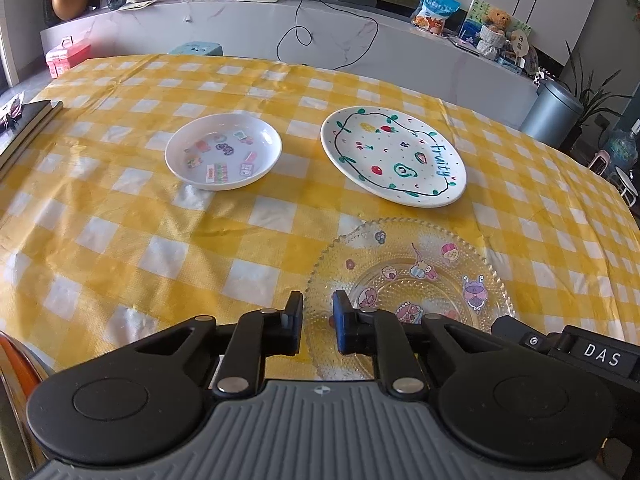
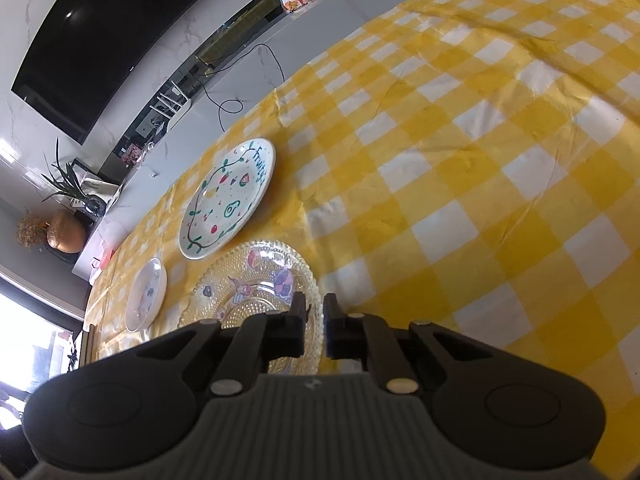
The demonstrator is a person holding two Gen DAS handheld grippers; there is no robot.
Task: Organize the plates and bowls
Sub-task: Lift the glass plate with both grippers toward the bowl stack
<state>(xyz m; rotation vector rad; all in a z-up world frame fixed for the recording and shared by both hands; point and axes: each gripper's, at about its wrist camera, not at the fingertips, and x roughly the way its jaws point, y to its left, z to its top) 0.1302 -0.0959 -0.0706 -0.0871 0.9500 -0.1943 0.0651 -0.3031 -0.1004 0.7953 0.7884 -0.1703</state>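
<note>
A clear glass plate [image 1: 412, 276] with cartoon stickers lies on the yellow checked tablecloth, nearest me. My left gripper [image 1: 318, 312] straddles its left rim with the jaws a little apart. My right gripper [image 2: 315, 312] has its jaws close around the same plate's [image 2: 256, 284] right rim, and its body shows in the left wrist view [image 1: 592, 352]. Whether either gripper clamps the rim I cannot tell. A white "Fruity" plate [image 1: 392, 156] [image 2: 228, 200] lies beyond. A white sticker bowl [image 1: 223, 151] [image 2: 146, 300] lies to its left.
Books [image 1: 28, 128] lie at the table's left edge. Behind the table stands a white counter [image 1: 280, 28] with a router, a cable, a snack bag [image 1: 436, 10] and a teddy bear. A grey bin [image 1: 554, 114] stands at the right.
</note>
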